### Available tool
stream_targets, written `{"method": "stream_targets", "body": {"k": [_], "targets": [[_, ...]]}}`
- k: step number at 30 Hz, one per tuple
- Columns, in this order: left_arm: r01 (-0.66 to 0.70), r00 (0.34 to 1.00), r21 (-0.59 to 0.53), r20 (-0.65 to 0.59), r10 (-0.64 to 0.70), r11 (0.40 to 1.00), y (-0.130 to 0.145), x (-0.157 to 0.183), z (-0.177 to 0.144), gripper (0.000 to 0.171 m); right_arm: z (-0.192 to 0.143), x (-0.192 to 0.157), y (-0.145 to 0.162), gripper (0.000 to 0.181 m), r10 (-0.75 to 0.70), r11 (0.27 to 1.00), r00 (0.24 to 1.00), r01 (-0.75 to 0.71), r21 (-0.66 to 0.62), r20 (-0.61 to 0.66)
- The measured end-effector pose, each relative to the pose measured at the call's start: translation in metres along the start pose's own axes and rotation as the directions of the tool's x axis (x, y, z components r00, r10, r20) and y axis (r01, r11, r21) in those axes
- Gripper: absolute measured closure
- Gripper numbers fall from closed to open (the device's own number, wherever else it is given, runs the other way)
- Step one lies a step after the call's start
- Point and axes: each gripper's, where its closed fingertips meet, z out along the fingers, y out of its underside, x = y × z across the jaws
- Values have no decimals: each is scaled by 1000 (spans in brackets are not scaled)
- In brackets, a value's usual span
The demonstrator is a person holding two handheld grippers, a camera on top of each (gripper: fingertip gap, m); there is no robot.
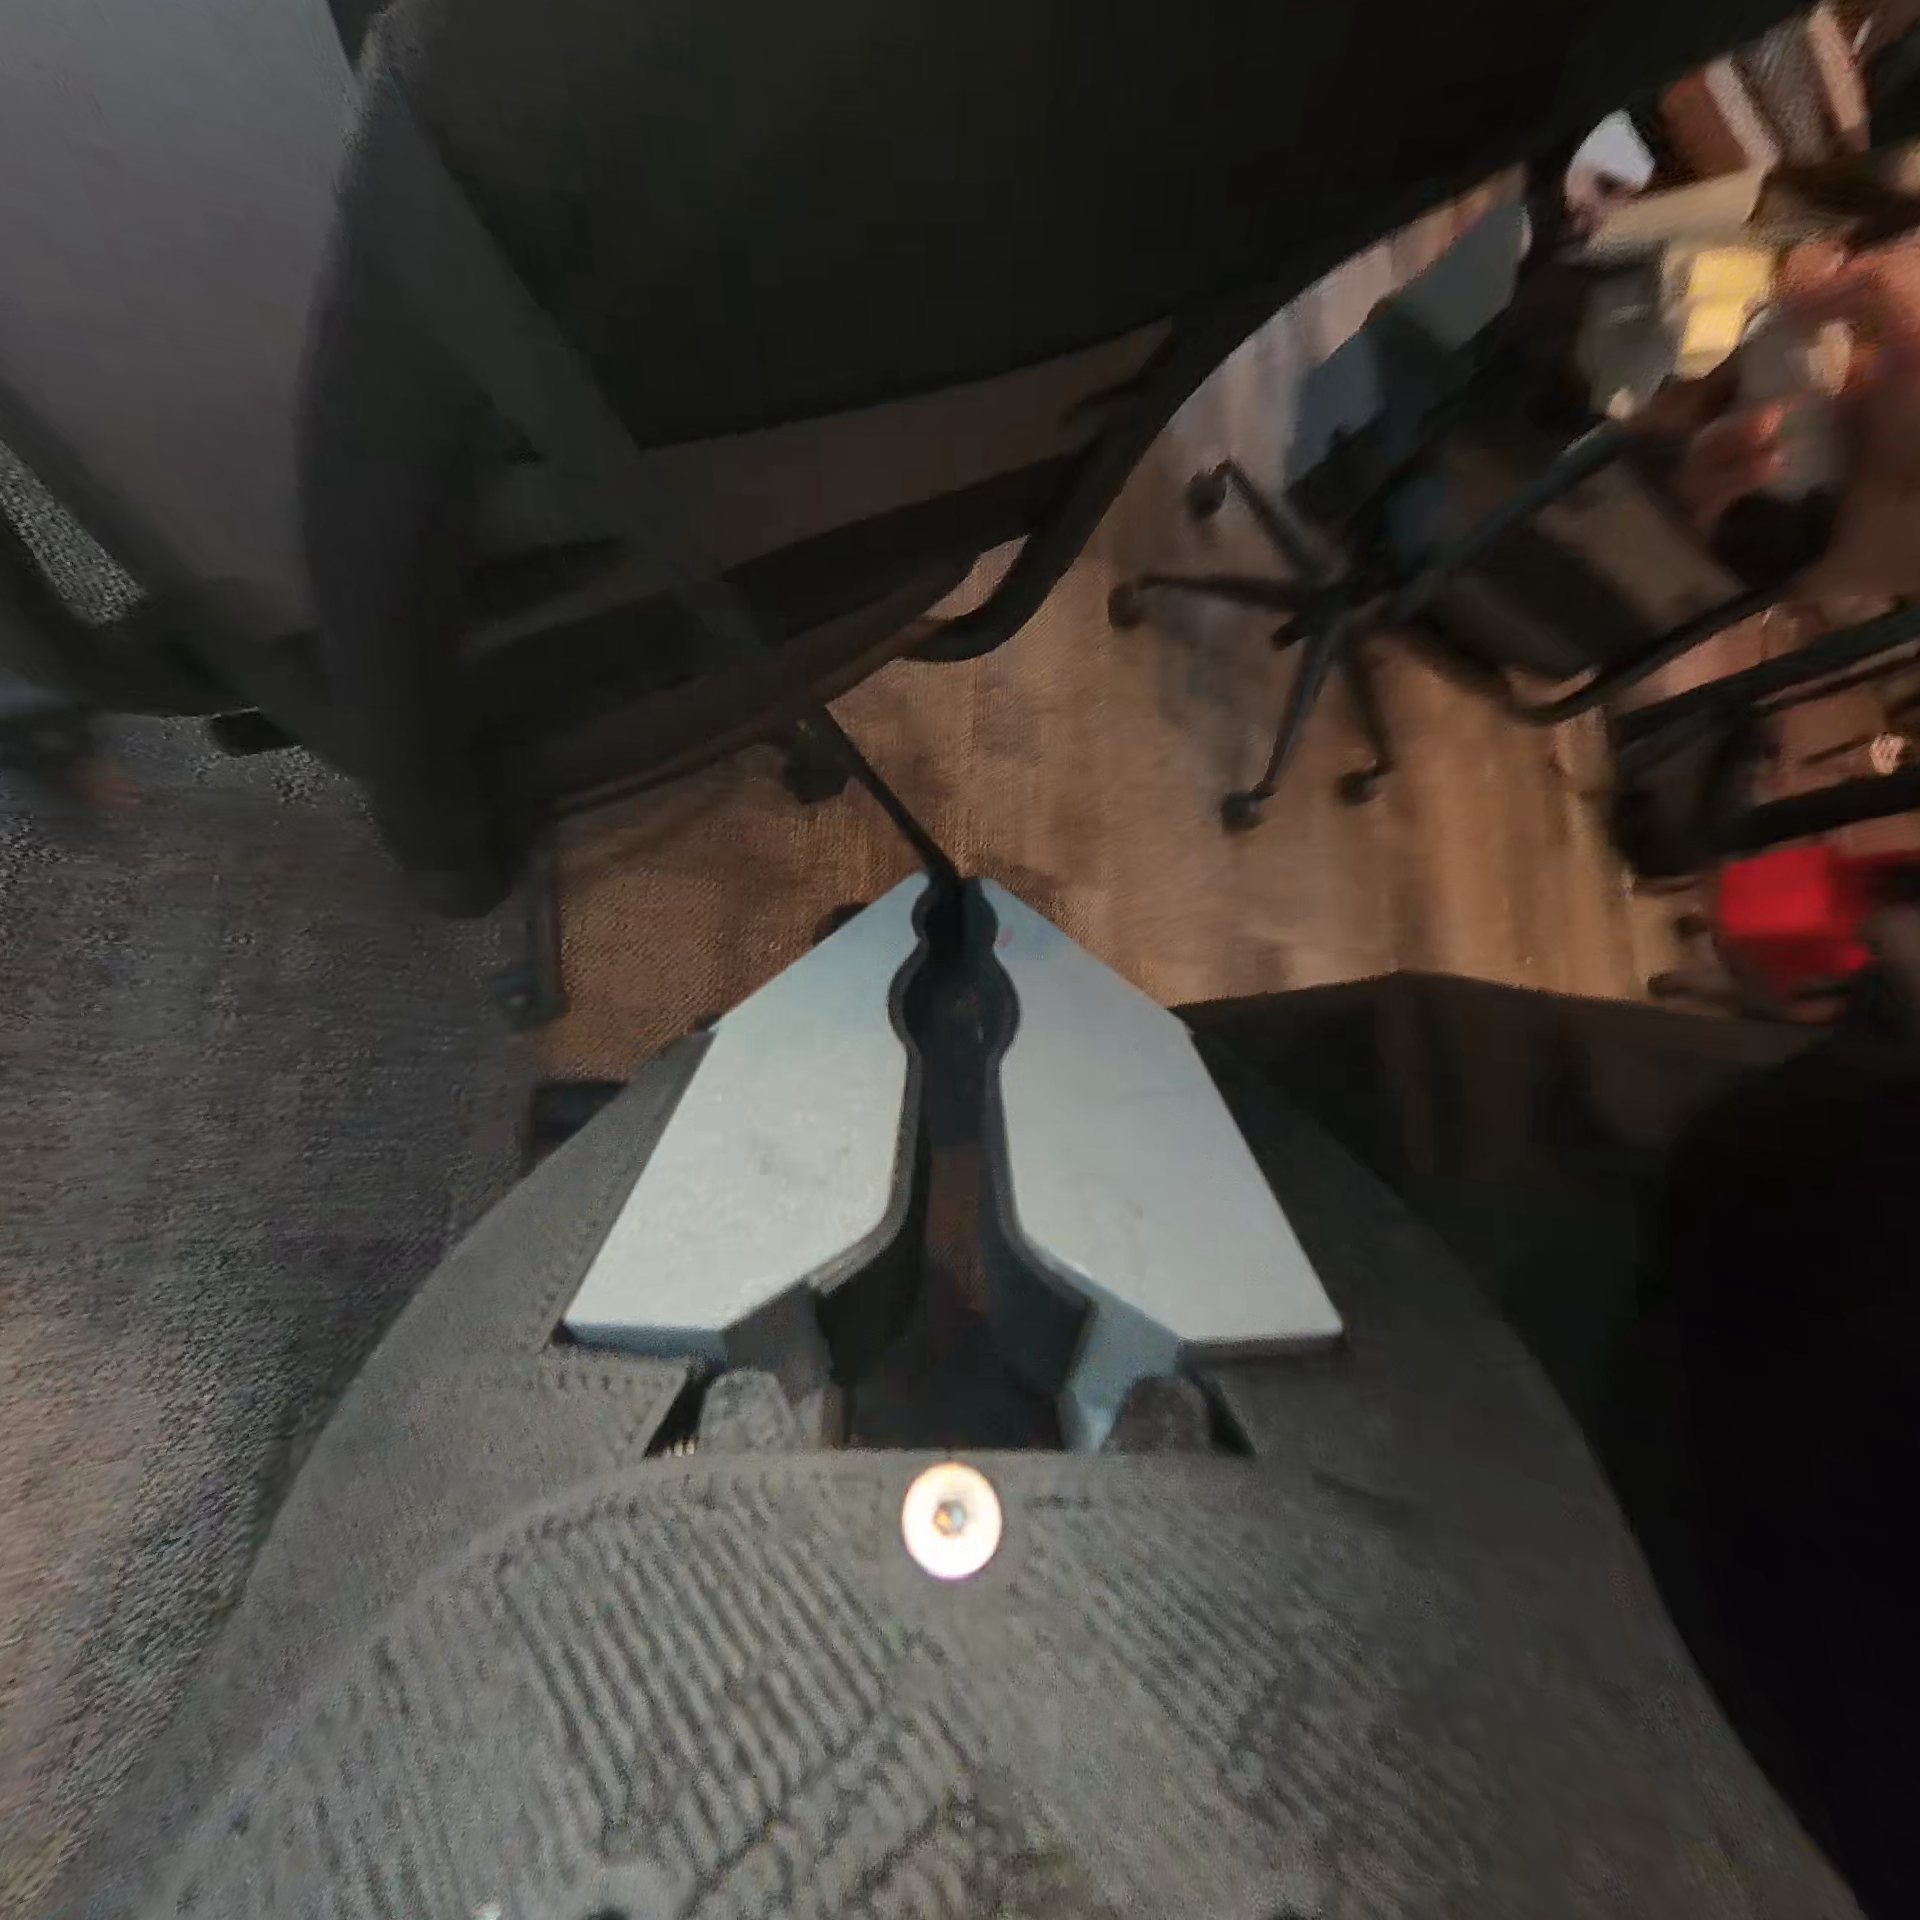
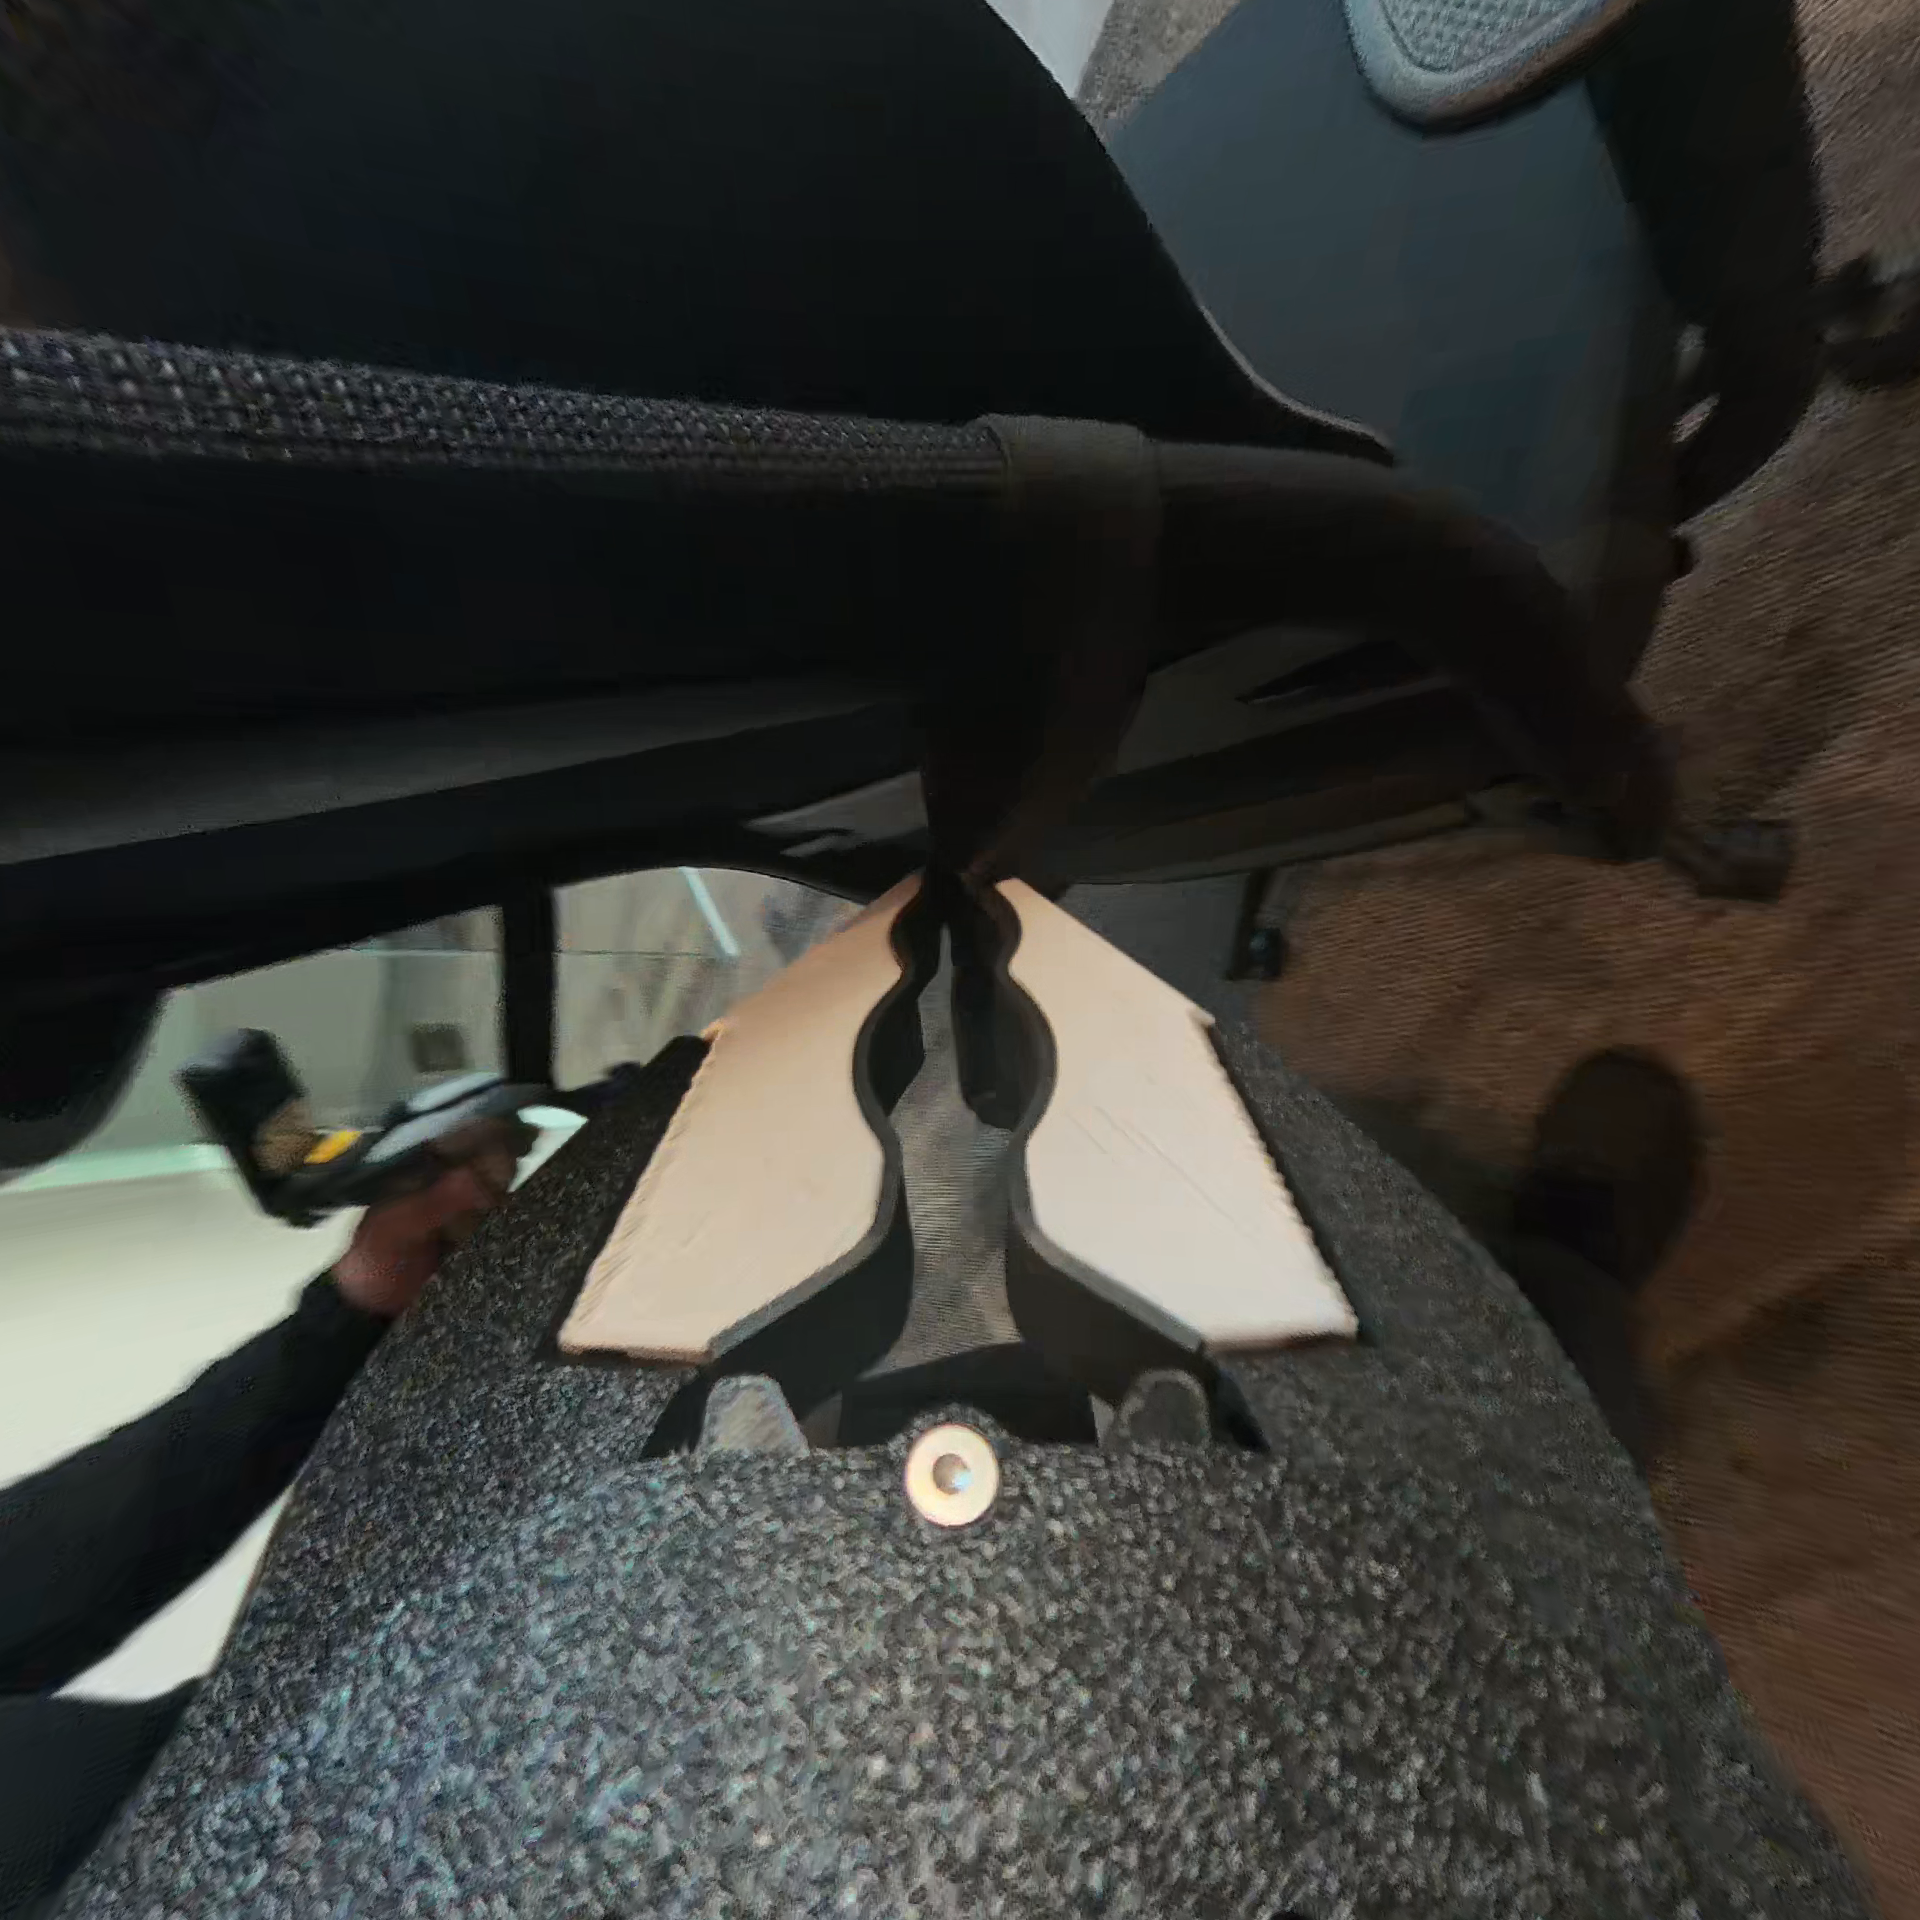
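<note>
Black strap (image 2: pixel 1060 623): webbing hangs from dark fabric bag (image 2: pixel 520 447), pinched at tips of right gripper (image 2: pixel 961 894), jaws closed on it. Left gripper (image 1: pixel 948 896) jaws near-closed on a thin black cord (image 1: pixel 862 774) running up to the same dark mass. Brown carpet (image 1: pixel 1039 727) below, office chair (image 1: pixel 1320 623) beyond. Risk: tip-only grips, so strap or cord may slip if load swings; both views blurred
</note>
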Motion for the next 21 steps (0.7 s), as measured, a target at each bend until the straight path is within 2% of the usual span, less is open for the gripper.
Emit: {"method": "stream_targets", "body": {"k": [2,5,7,11,14,16,19,21], "targets": [[51,999,16,16,-51,999,-1,-1,0,171,7,7,-1,176,-105,994,991,102,-35,-85],[121,993,44,-16,-120,992,-4,3,4,171,13,24,4,175,-259,963,939,234,-134,-226],[83,996,30,25,-84,996,-1,-1,6,171,11,30,8,162,-264,960,930,229,-160,-254],[22,987,21,161,-25,1000,10,-25,0,171,-12,36,7,153,-242,968,919,210,-135,-311],[101,982,67,155,-111,993,13,-35,-7,171,-28,30,2,152,-224,975,908,207,-85,-355],[224,971,80,70,-230,971,14,-33,-9,171,-36,25,-2,150,-294,954,844,284,-91,-449],[450,889,56,-117,-442,891,10,-27,-11,171,-46,14,-8,154,-409,892,661,434,-125,-629],[457,884,41,-136,-448,889,10,-30,-13,171,-44,1,1,163,-476,846,555,502,-182,-682]]}}
